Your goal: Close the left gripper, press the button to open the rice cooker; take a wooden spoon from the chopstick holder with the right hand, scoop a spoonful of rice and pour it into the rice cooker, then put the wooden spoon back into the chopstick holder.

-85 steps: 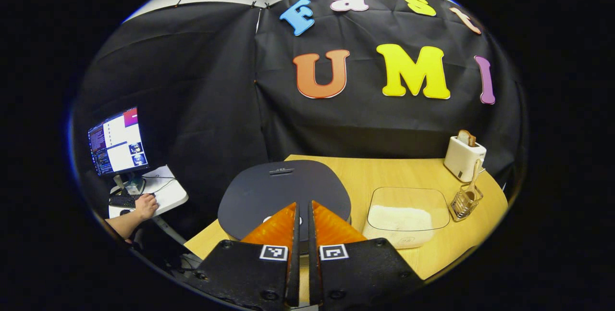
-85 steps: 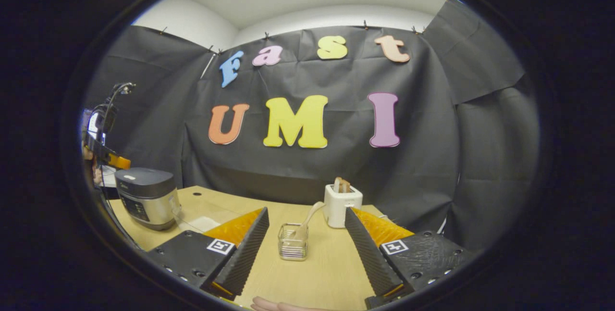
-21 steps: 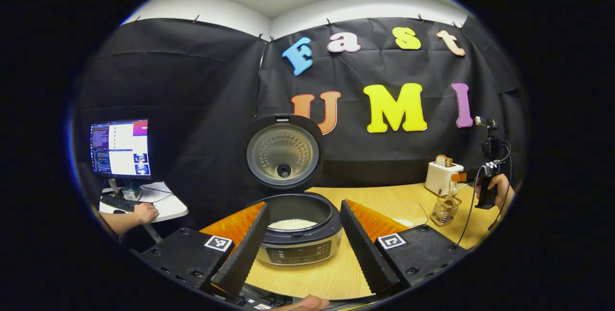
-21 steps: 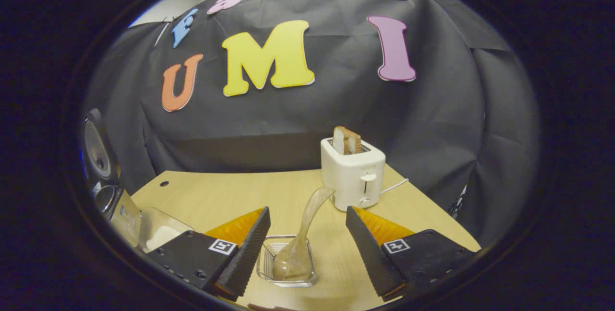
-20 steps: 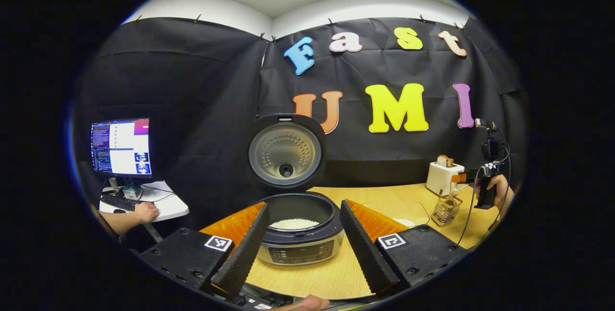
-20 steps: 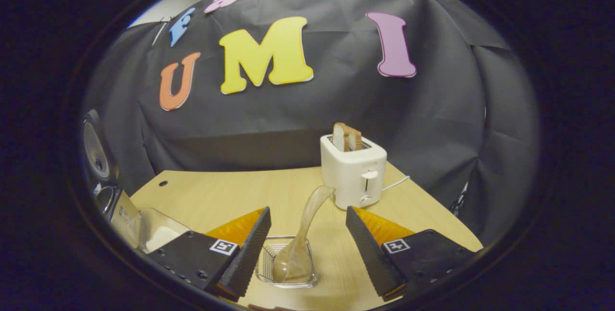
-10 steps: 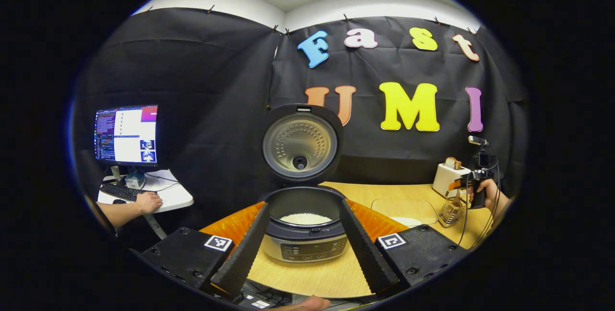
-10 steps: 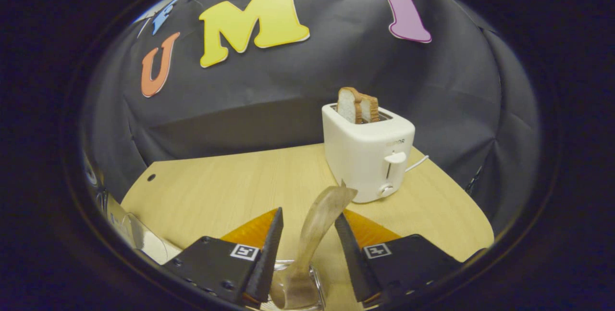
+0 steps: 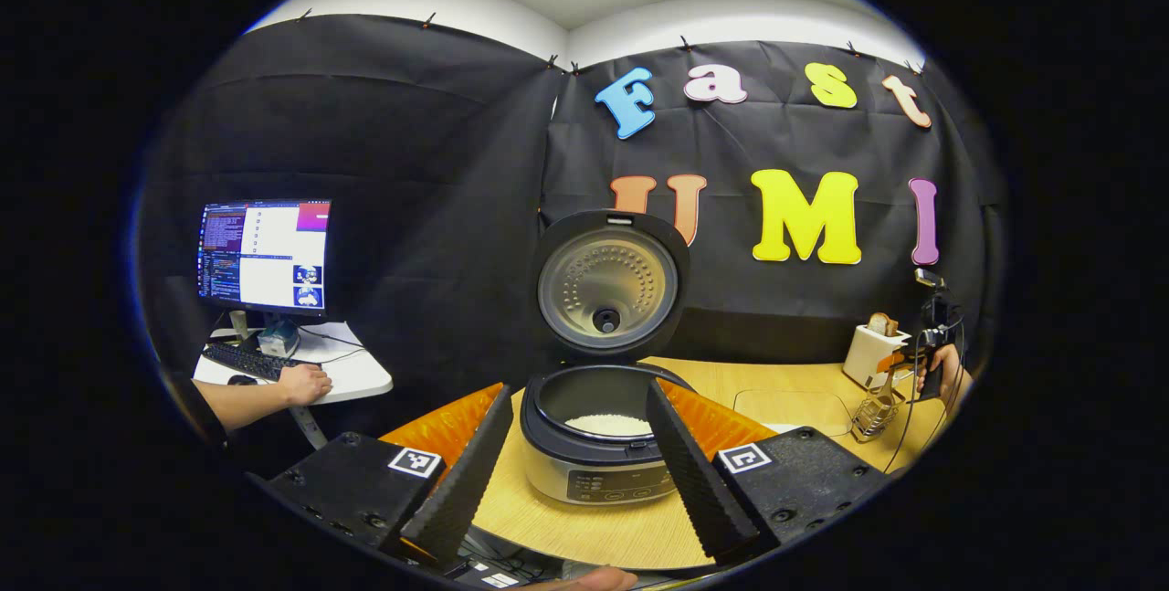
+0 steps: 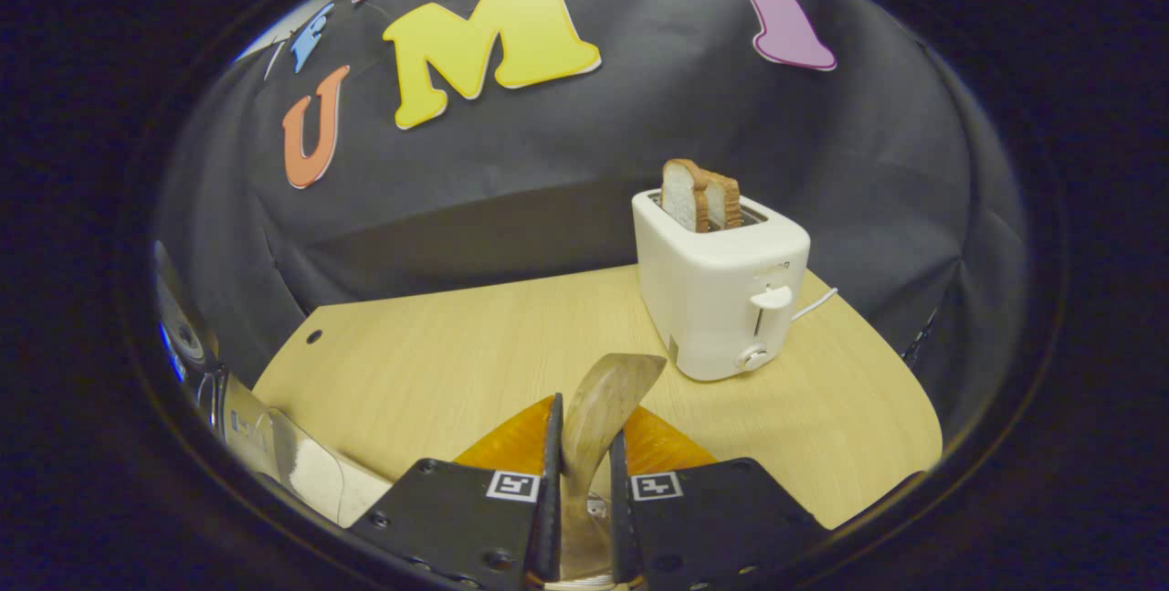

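Observation:
The rice cooker (image 9: 598,472) stands open on the wooden table, its lid (image 9: 609,285) upright and white rice (image 9: 607,425) in the pot. My left gripper (image 9: 575,459) is open, just in front of the cooker, one finger on each side of it in view. My right gripper (image 10: 584,434) is shut on the handle of the wooden spoon (image 10: 610,390), which leans up from the wire chopstick holder (image 9: 874,404); the holder is mostly hidden under the fingers in the right gripper view. The right gripper (image 9: 900,359) and a hand (image 9: 942,374) show far right.
A glass tray of rice (image 9: 793,408) lies between cooker and holder, also seen as the tray (image 10: 310,474) at lower left. A white toaster (image 10: 721,294) with bread stands close behind the spoon. Off the table to the left are a monitor (image 9: 265,253) and a person's hand (image 9: 306,383) at a keyboard.
The right gripper's fingers have come together onto the spoon handle. Since the earliest frames the cooker lid has sprung up and the left gripper has opened and drawn back.

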`<state>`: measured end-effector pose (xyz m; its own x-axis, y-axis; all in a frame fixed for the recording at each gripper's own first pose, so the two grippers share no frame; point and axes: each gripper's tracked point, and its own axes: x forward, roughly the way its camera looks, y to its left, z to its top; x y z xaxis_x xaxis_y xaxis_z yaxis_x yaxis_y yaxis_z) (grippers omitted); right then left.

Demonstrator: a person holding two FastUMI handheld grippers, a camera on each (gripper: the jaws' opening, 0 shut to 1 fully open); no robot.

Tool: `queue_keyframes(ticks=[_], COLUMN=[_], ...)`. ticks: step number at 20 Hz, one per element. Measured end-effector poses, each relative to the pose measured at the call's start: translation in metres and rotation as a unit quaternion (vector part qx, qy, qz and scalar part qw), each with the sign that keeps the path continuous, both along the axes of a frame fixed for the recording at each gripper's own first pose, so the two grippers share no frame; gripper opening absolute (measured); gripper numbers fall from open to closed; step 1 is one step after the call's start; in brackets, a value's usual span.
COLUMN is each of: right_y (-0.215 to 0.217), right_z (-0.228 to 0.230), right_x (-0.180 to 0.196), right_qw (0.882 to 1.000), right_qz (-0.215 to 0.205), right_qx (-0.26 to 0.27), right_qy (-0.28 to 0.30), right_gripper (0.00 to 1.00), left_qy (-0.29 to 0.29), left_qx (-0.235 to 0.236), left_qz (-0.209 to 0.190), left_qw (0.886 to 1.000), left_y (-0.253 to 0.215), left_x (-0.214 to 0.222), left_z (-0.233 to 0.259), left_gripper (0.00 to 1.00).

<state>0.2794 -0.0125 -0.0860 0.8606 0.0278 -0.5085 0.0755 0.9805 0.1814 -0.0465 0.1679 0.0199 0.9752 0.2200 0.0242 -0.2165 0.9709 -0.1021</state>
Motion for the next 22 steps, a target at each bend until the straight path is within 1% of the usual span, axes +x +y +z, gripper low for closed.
queue_keyframes(ticks=[4,5,7,8,10,14,16,18,22], right_y=[0.023,0.025,0.033,0.036,0.040,0.038,0.040,0.053,0.098], right_z=[0.018,0.020,0.025,0.028,0.044,0.091,0.113,0.134,0.172], right_x=[-0.035,-0.038,-0.043,-0.046,-0.048,-0.058,-0.064,-0.073,-0.094], right_qw=[0.997,0.996,0.996,0.995,0.994,0.988,0.986,0.985,0.980], right_qz=[0.035,0.036,0.034,0.034,0.034,0.008,0.000,0.001,0.016], right_qx=[-0.061,-0.075,-0.081,-0.087,-0.096,-0.109,-0.110,-0.109,-0.116], right_qy=[-0.023,-0.027,-0.028,-0.029,-0.049,-0.109,-0.124,-0.136,-0.158], right_gripper=[0.22,0.22,0.12,0.12,0.12,0.12,0.11,0.11,0.11], left_qy=[-0.002,0.001,0.000,0.000,-0.002,0.002,0.006,0.008,0.008], left_qx=[-0.003,-0.003,0.002,0.002,0.003,0.002,0.000,-0.005,-0.009], left_qz=[0.003,0.004,0.005,0.004,0.000,-0.009,-0.007,-0.010,-0.008], left_qw=[1.000,1.000,1.000,1.000,1.000,1.000,1.000,1.000,1.000], left_y=[0.000,0.000,-0.002,-0.004,-0.006,-0.009,-0.005,-0.005,0.007], left_x=[-0.002,-0.002,-0.002,-0.003,-0.003,-0.001,0.001,0.003,0.001], left_z=[0.001,0.000,0.002,0.001,0.002,-0.001,-0.004,-0.005,-0.008], left_gripper=[0.94,0.94,0.94,0.94,0.94,0.94,0.94,0.94,0.94])
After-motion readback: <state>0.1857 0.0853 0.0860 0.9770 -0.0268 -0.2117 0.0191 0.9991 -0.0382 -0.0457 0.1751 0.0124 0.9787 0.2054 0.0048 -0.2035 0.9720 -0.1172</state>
